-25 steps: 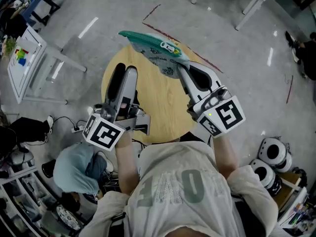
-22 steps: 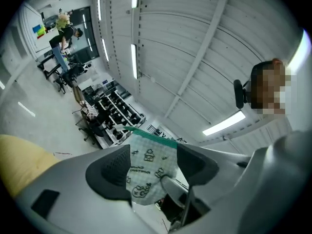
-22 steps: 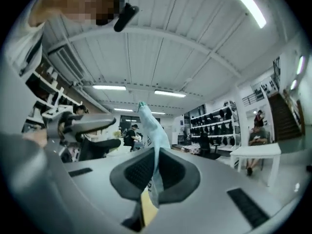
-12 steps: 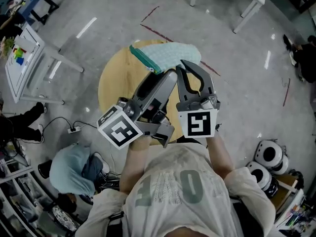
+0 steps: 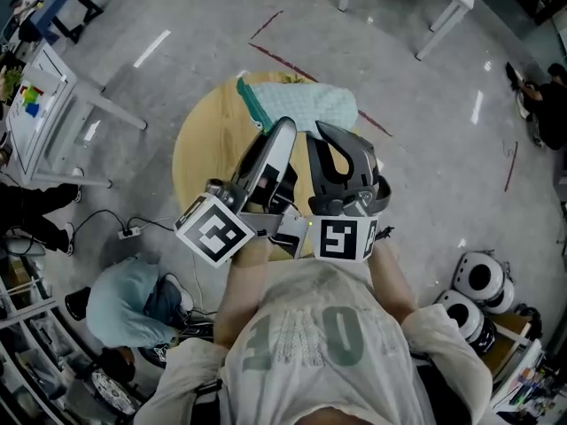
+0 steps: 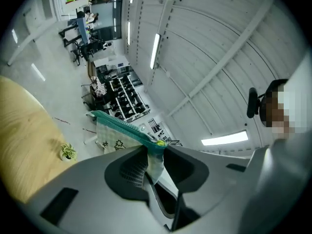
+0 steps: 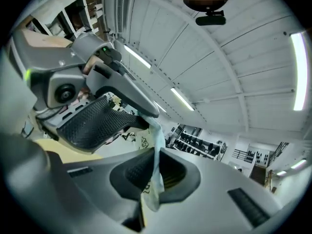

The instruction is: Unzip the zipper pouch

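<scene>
Your right claw (image 7: 155,172) is clamped on the cloth of the zipper pouch (image 5: 312,104). Your left claw (image 6: 155,162) has just been closing and pinches the pouch at the end of its teal zipper (image 6: 122,125), though it is hard to tell whether it has the pull itself. The pouch hangs between both claws above the round bench (image 5: 204,149), so you're securing grips; next, I'd judge, draw the pull along the teeth while the right claw anchors.
</scene>
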